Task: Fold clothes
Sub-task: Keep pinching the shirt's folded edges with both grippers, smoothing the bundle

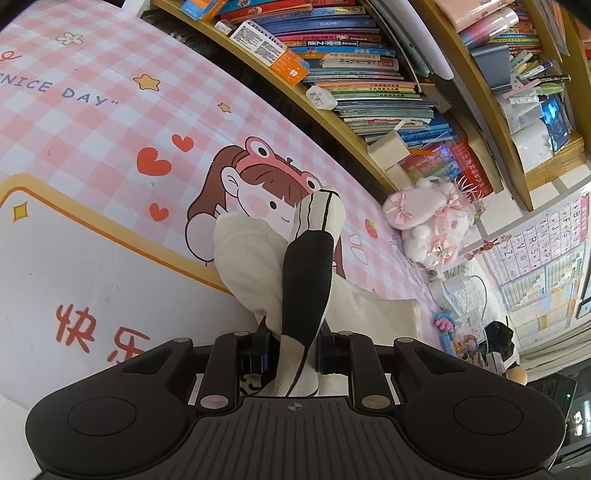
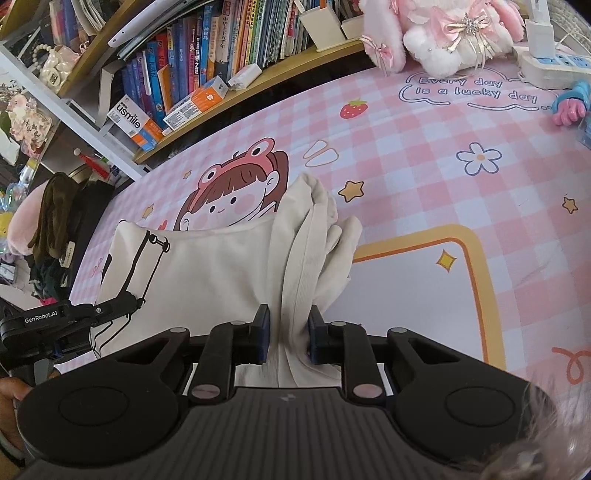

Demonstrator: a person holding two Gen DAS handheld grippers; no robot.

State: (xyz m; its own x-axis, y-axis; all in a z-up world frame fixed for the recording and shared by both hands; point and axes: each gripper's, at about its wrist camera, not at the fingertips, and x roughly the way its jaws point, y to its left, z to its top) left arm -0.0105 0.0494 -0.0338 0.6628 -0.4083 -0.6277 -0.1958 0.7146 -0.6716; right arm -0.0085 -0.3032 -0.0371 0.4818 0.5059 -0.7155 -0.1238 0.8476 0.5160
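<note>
A cream garment with black trim and black line print [image 2: 207,266] lies partly on the pink checked desk mat [image 2: 424,155]. My left gripper [image 1: 291,350] is shut on a bunched part of the garment [image 1: 306,266] with a black panel and striped cream ribbing, which rises between its fingers. In the right wrist view my right gripper [image 2: 290,332] is shut on a gathered cream fold [image 2: 306,251] that stands up from the mat. The left gripper's body [image 2: 48,321], held by a hand, shows at the left edge of that view, at the garment's other end.
A wooden bookshelf [image 2: 229,92] full of books runs along the mat's far edge. A pink and white plush toy [image 2: 443,33] sits at the far right, beside a white power strip [image 2: 554,62] and a pink and blue toy [image 2: 572,103]. Dark clothes [image 2: 55,221] hang off the left side.
</note>
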